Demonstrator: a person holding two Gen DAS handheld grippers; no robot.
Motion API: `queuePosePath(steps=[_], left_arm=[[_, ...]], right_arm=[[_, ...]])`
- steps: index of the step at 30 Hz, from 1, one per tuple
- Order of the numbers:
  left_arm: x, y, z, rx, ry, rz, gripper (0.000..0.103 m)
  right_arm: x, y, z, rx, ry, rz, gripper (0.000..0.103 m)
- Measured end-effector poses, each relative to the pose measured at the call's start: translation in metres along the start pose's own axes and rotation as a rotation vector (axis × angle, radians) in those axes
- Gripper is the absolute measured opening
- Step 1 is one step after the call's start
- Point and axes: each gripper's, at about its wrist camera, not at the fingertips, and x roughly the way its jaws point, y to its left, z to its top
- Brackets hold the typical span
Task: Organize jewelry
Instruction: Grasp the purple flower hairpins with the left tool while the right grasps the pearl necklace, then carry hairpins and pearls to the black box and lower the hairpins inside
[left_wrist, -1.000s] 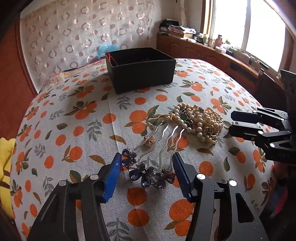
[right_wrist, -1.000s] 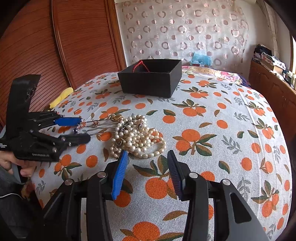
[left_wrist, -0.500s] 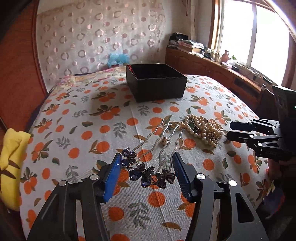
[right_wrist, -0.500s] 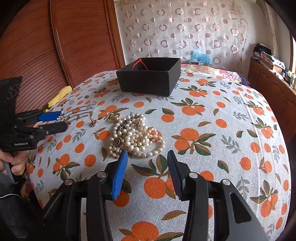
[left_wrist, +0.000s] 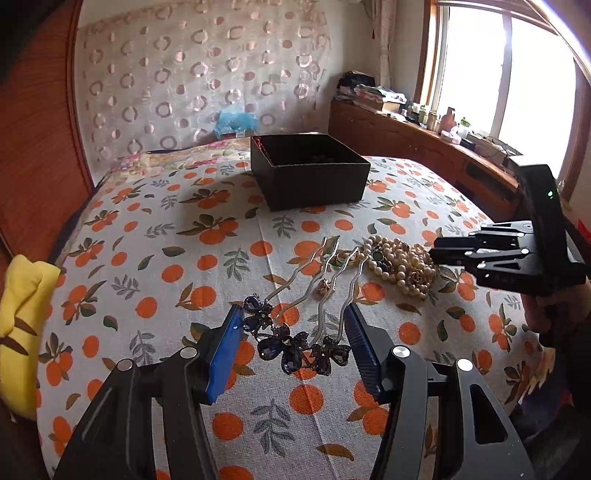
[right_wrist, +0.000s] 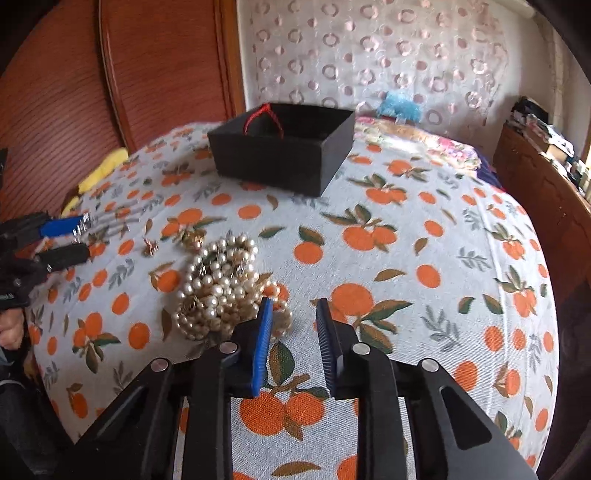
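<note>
One hair comb (left_wrist: 295, 332), made up of three wavy silver prongs and a row of dark blue jewelled flowers, is clamped by its flowered end between the two pads of the left gripper (left_wrist: 293, 341) and is held clear of the bedspread (left_wrist: 166, 258), its prongs pointing toward the pile of pearls. One tangled heap of pearl strands (right_wrist: 221, 288) is seen lying on the orange-printed cloth, with two small gold pieces (right_wrist: 194, 238) just beside it. The right gripper (right_wrist: 293, 332) is set at the near edge of the heap; its jaws are narrow and closing, and only cloth is seen between them. One open black box (right_wrist: 280, 151) is placed farther back, with one red cord (right_wrist: 264, 116) draped over its rim.
</note>
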Motion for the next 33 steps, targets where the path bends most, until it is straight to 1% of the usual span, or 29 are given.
queuePosePath(steps=[2, 3, 4, 8, 12, 17, 24, 29, 33], left_arm=[[0.000, 0.000, 0.000, -0.001, -0.002, -0.001, 0.054], [0.000, -0.001, 0.000, -0.001, -0.003, -0.001, 0.054], [0.000, -0.001, 0.000, -0.003, -0.005, -0.002, 0.054], [-0.002, -0.001, 0.001, -0.002, -0.013, -0.005, 0.054], [-0.003, 0.000, 0.006, -0.004, -0.024, -0.004, 0.054], [-0.007, 0.000, 0.020, 0.001, -0.060, -0.007, 0.054], [-0.011, -0.001, 0.041, 0.006, -0.109, -0.015, 0.054], [-0.013, 0.000, 0.061, 0.008, -0.142, -0.019, 0.054], [-0.011, 0.003, 0.074, 0.010, -0.163, -0.011, 0.054]], right_arm=[[0.001, 0.003, 0.000, -0.025, -0.001, -0.014, 0.025], [0.001, 0.003, 0.001, -0.030, 0.002, -0.011, 0.013], [0.001, 0.003, 0.001, -0.039, 0.004, -0.017, 0.006], [0.000, 0.002, 0.001, -0.066, 0.005, -0.042, 0.005], [-0.019, -0.003, 0.013, -0.054, -0.054, -0.057, 0.005], [-0.053, 0.000, 0.038, -0.074, -0.145, -0.074, 0.005], [-0.091, 0.004, 0.077, -0.113, -0.246, -0.100, 0.005], [-0.112, 0.006, 0.105, -0.131, -0.303, -0.108, 0.005], [-0.122, 0.006, 0.121, -0.136, -0.334, -0.107, 0.005]])
